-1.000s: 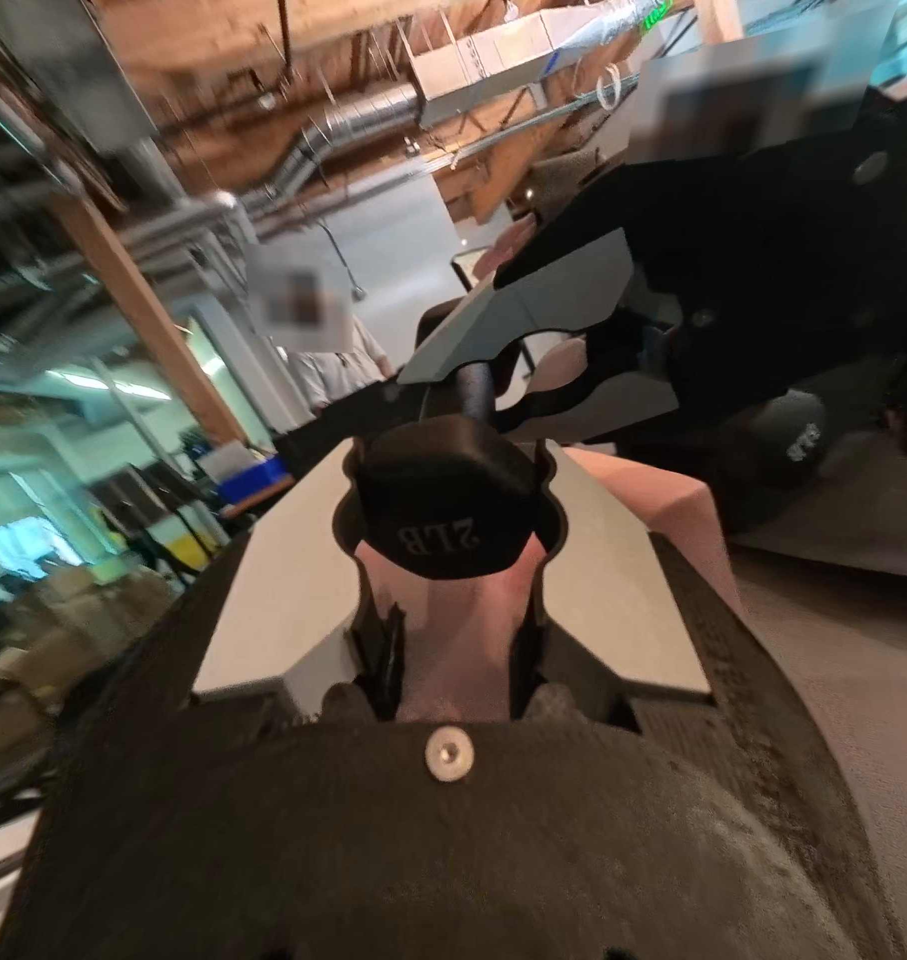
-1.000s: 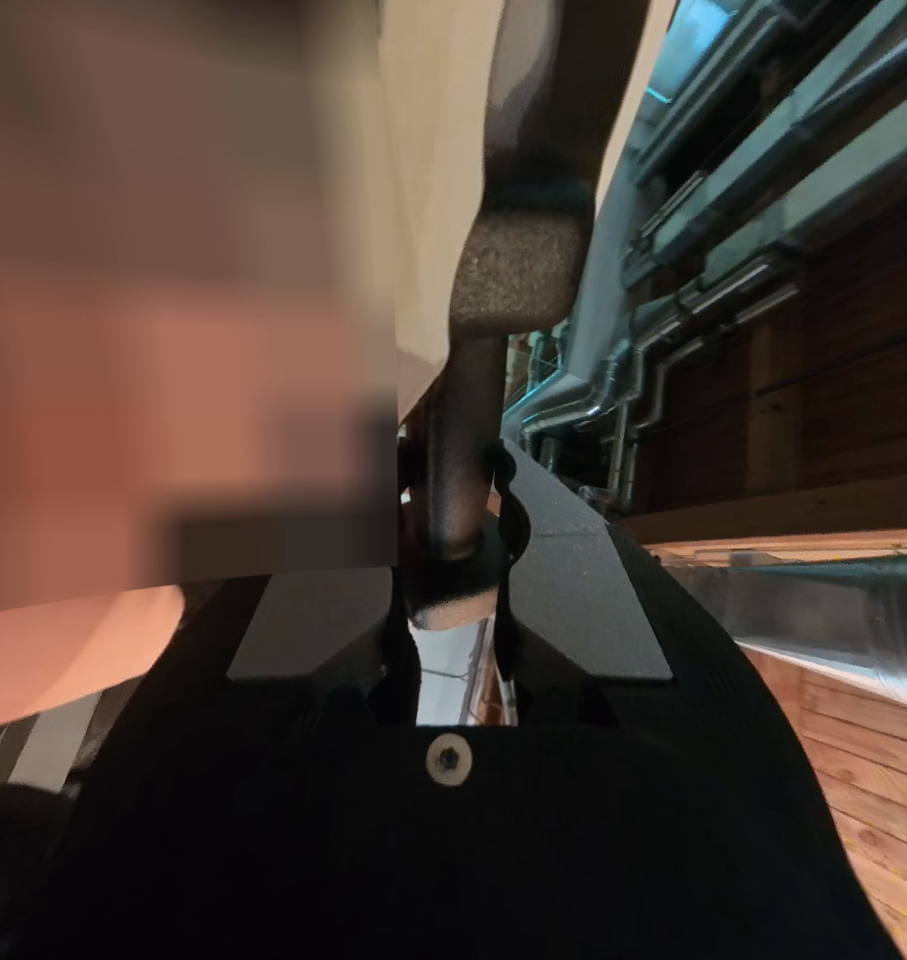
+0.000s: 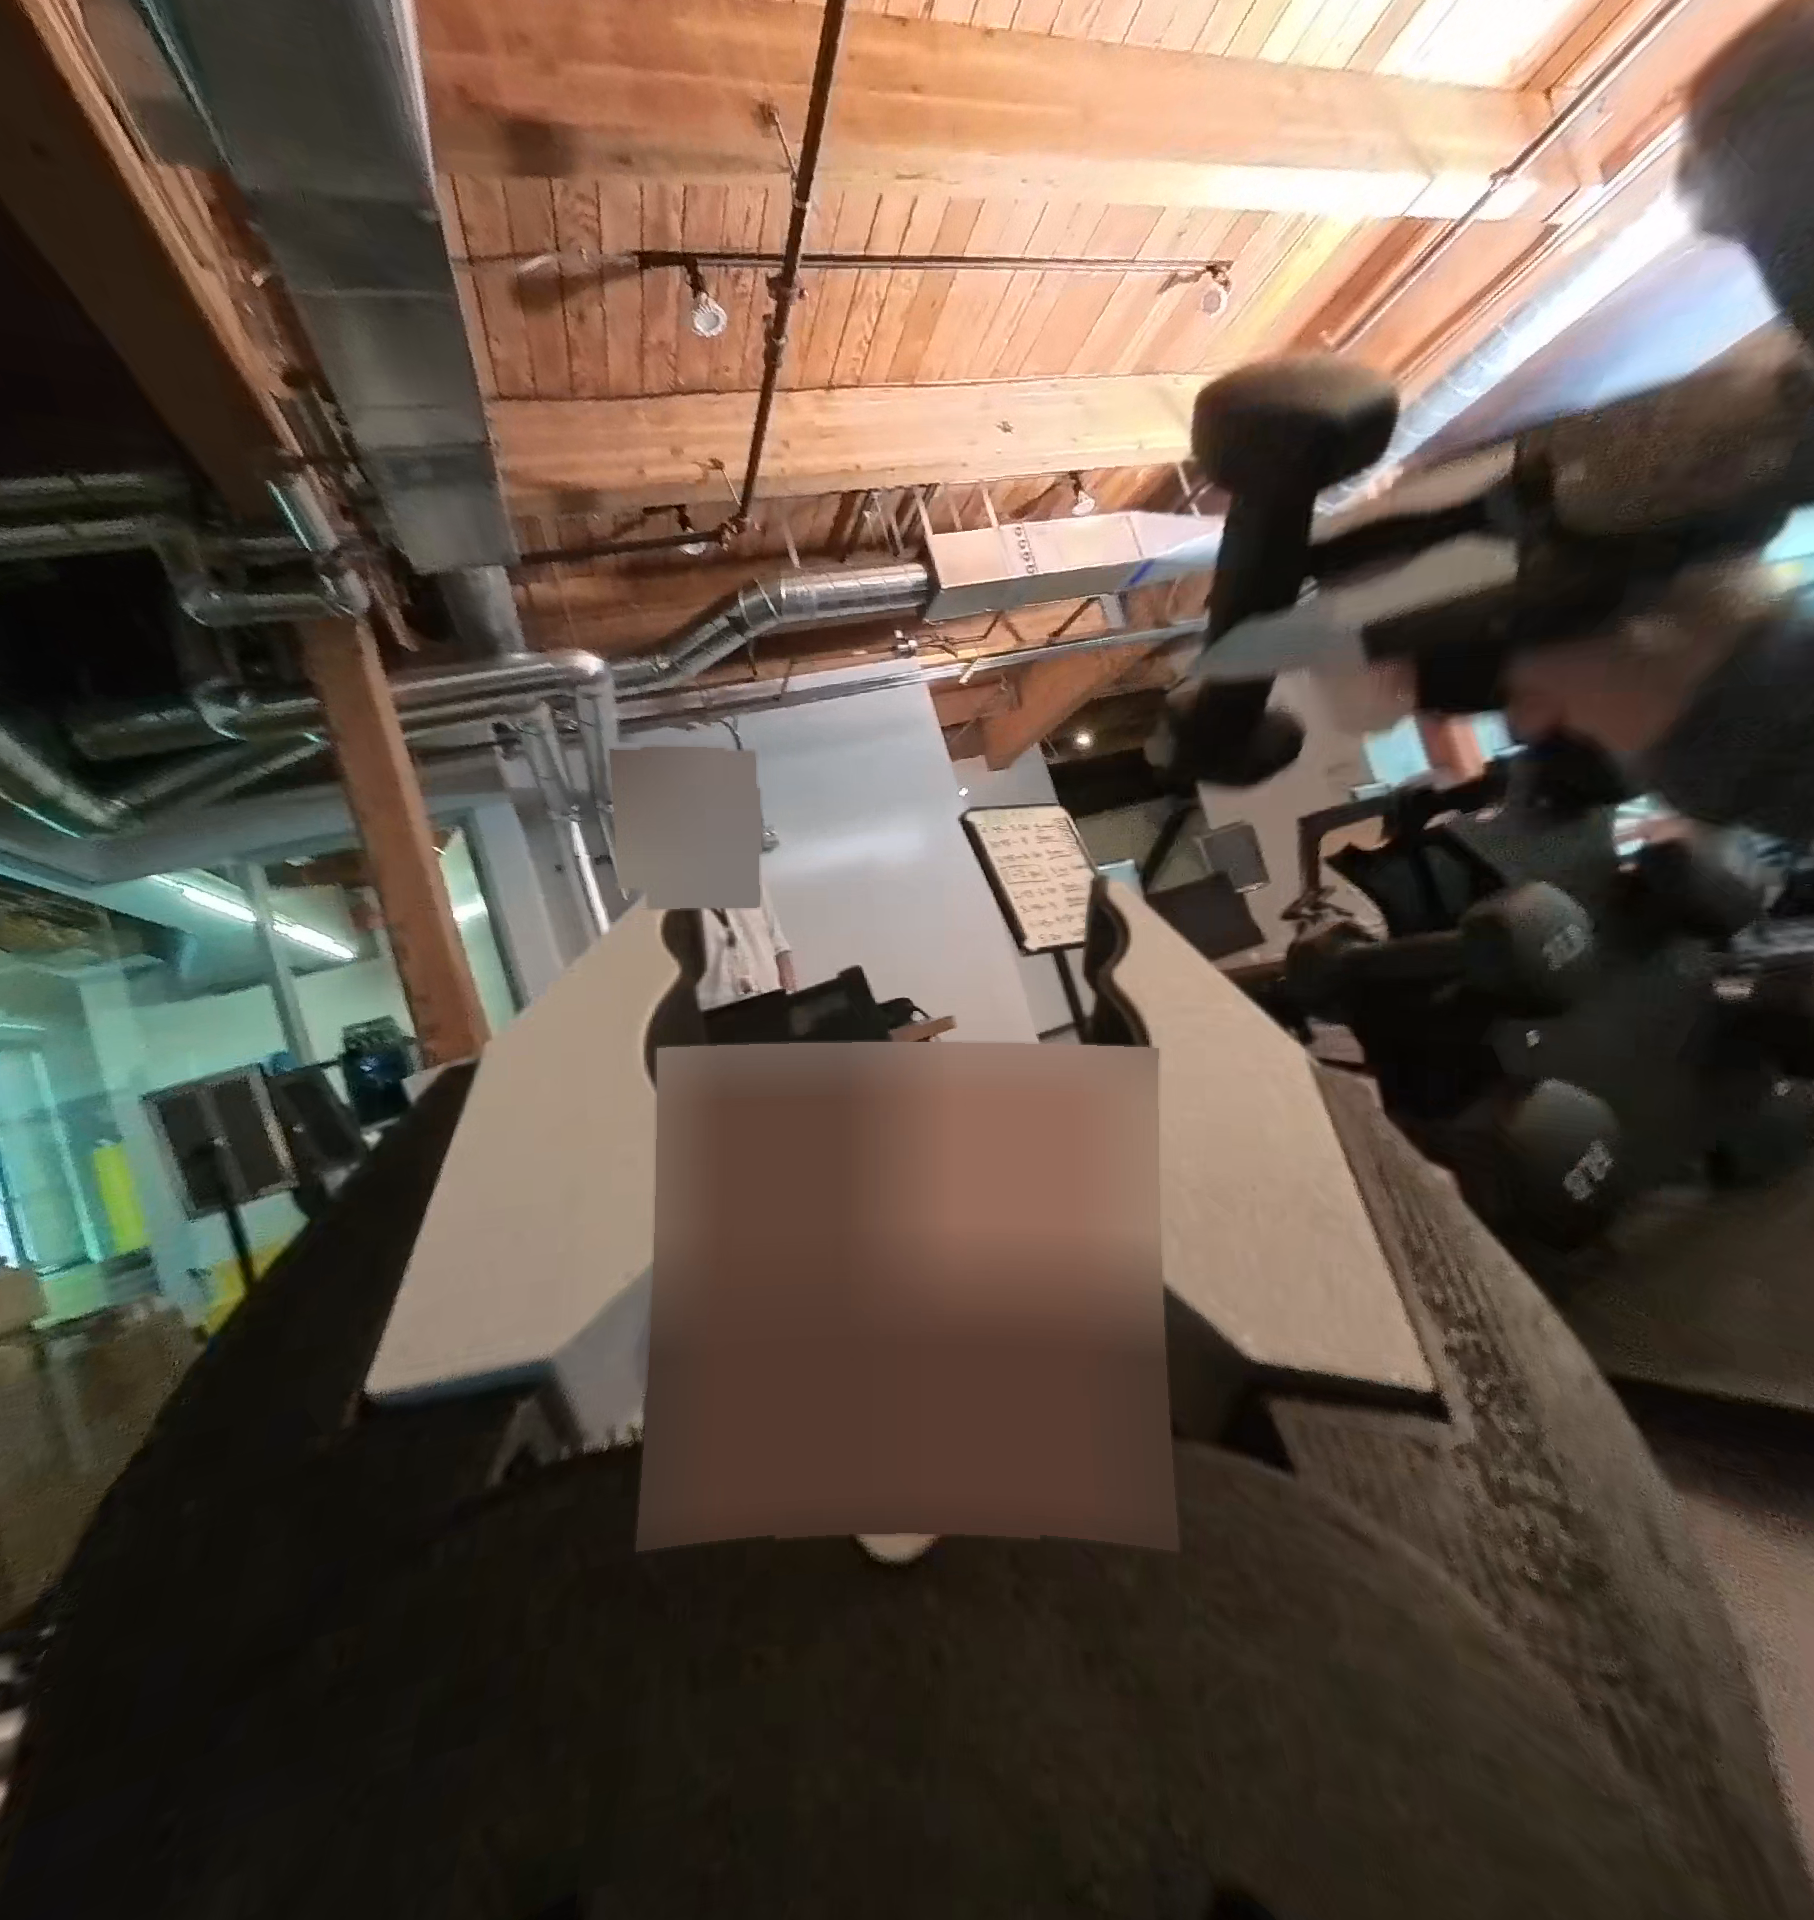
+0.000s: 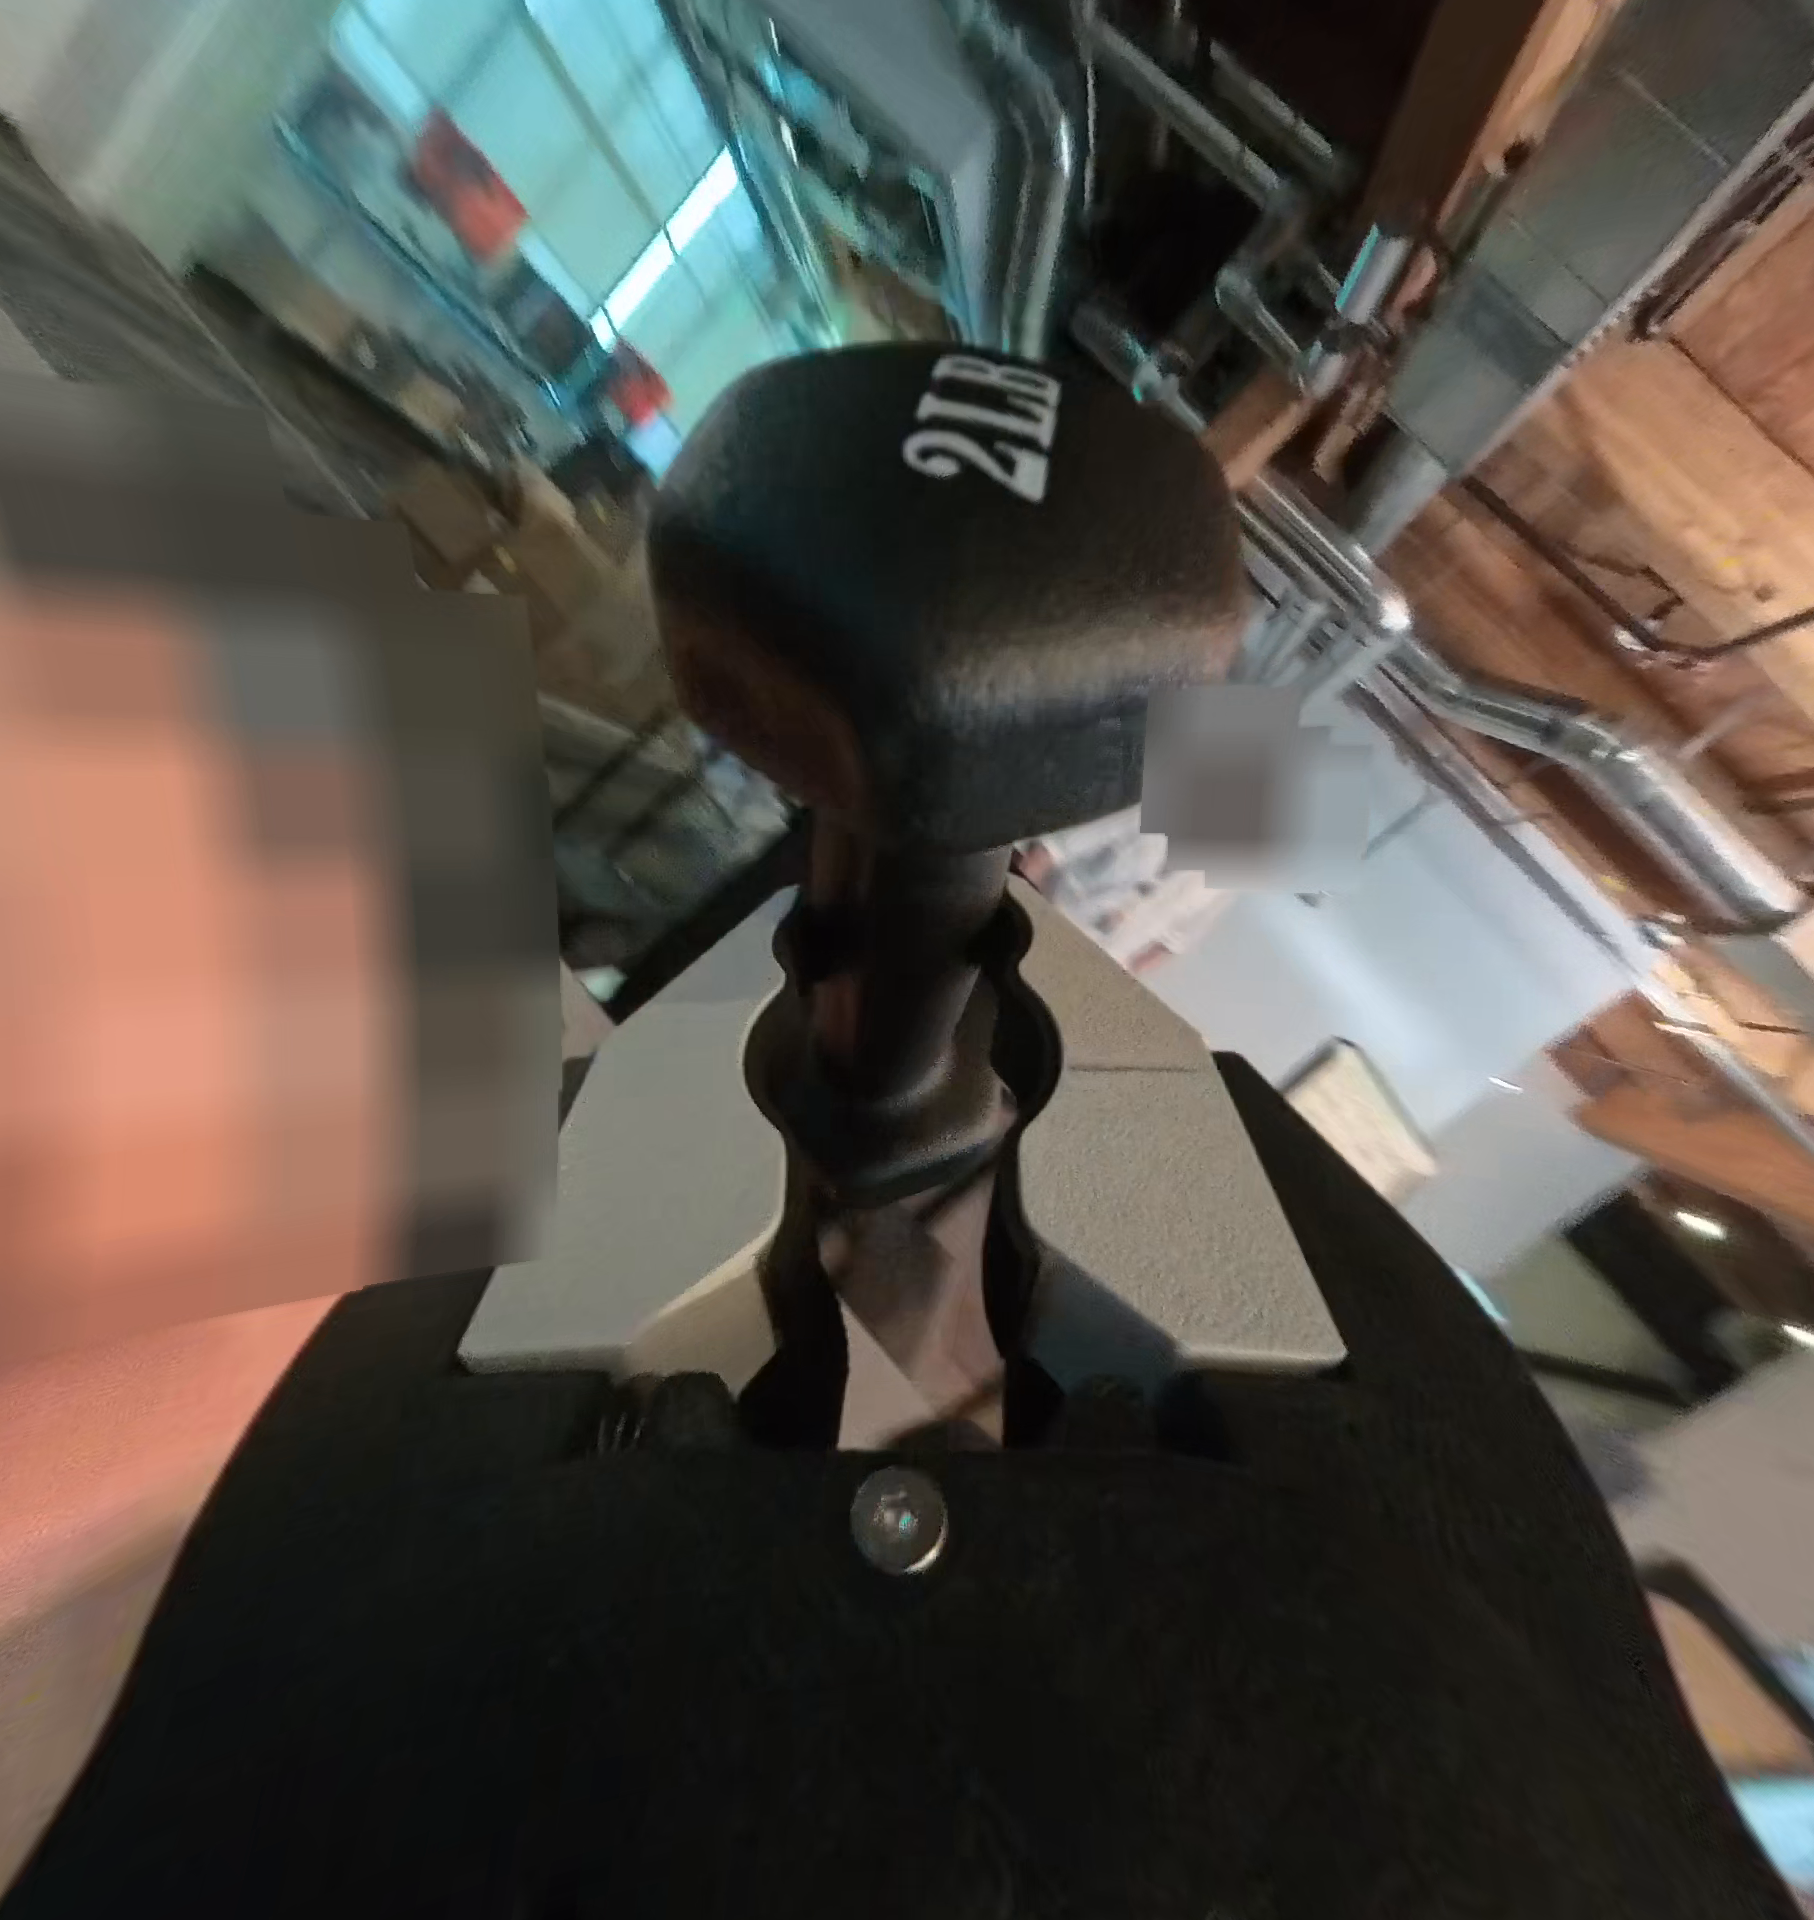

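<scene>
One dumbbell [image 4: 934, 727] clamped by right gripper [image 4: 908, 971]; left gripper [image 3: 887, 966] gapes empty

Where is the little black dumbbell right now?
The dumbbell sits mid-frame in the right wrist view, its handle clamped by the right gripper, raised toward the ceiling pipes.

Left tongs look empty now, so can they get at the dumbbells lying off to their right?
Probably yes: the left tongs are open with nothing visibly between them, and the dumbbells lie uncovered. The right tongs, holding another dumbbell, hover above them.
</scene>
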Action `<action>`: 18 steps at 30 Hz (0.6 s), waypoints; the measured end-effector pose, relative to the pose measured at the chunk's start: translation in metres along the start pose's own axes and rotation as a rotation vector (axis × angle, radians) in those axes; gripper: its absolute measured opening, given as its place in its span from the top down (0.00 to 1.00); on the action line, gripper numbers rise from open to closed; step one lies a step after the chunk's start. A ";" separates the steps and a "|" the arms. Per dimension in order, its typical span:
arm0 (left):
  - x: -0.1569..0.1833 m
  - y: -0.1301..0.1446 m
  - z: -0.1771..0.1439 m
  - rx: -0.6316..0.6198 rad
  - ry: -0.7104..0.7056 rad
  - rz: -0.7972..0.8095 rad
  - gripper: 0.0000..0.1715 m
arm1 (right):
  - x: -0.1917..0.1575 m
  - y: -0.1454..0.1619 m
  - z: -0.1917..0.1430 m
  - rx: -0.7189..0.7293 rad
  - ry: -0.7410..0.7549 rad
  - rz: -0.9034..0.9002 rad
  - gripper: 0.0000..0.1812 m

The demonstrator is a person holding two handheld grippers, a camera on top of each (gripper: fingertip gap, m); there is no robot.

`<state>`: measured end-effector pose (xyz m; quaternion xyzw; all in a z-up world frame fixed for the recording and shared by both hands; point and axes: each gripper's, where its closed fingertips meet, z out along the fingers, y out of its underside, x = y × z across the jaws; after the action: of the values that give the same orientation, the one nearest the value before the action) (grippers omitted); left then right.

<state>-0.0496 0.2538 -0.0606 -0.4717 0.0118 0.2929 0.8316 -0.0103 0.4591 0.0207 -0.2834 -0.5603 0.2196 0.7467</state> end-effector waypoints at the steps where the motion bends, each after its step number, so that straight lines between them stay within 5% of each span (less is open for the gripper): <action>1: -0.002 0.006 -0.005 0.012 -0.006 0.018 0.59 | 0.022 0.005 -0.001 -0.052 0.025 -0.049 0.84; 4: -0.003 0.023 -0.008 0.014 0.009 0.029 0.61 | 0.083 0.020 -0.005 -0.210 0.065 -0.066 0.84; 8: 0.022 0.008 0.017 0.079 0.134 -0.035 0.60 | 0.124 0.044 -0.021 -0.280 0.002 0.397 0.81; 12: 0.062 -0.002 0.049 0.097 0.285 -0.023 0.59 | 0.128 0.089 -0.049 -0.414 -0.053 0.721 0.81; 18: 0.161 -0.017 0.129 0.030 0.673 -0.409 0.54 | 0.102 0.152 -0.082 -0.707 -0.165 1.012 0.84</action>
<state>0.0596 0.4260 -0.0233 -0.5218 0.1940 -0.0500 0.8292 0.0948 0.6234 -0.0252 -0.7259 -0.4514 0.3687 0.3651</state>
